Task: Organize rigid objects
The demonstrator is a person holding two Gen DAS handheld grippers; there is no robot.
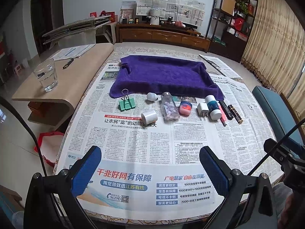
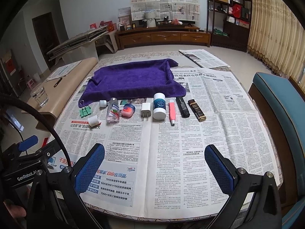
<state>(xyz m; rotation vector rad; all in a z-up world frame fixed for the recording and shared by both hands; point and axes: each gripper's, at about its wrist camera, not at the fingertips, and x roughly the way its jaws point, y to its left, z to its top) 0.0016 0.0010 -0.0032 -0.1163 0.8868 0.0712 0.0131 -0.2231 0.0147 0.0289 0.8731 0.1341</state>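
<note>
Nearest to me, my left tool (image 1: 150, 168) has its two blue pads wide apart and holds nothing; it hangs over the newspaper (image 1: 133, 145) that covers the bench (image 2: 133, 214). My right tool (image 2: 154, 168) is the same, pads well apart, with only the printed pages under it.

Further away, the small things lie in a rough row across the paper. From left to right in the right wrist view: a green binder clip (image 2: 85, 110), a small white spool (image 2: 94, 120) a little nearer to me, a white cap (image 2: 102, 103), a clear bottle (image 2: 113, 111) with pale tablets lying on its side, a small pink jar (image 2: 128, 110) with a blue lid, a white charger plug (image 2: 146, 110), a white bottle (image 2: 159, 105) with a dark blue label, a pink pen-like tube (image 2: 172, 112), a black lighter (image 2: 182, 106) and a dark brown lighter (image 2: 197, 110). The jar is just beside the clear bottle, and the plug is just beside the white bottle.

Behind the row, a purple towel (image 2: 131, 81) is spread on the bench, its near edge close to the things. On the low side table at the left stands a glass of water (image 1: 46, 75).
</note>
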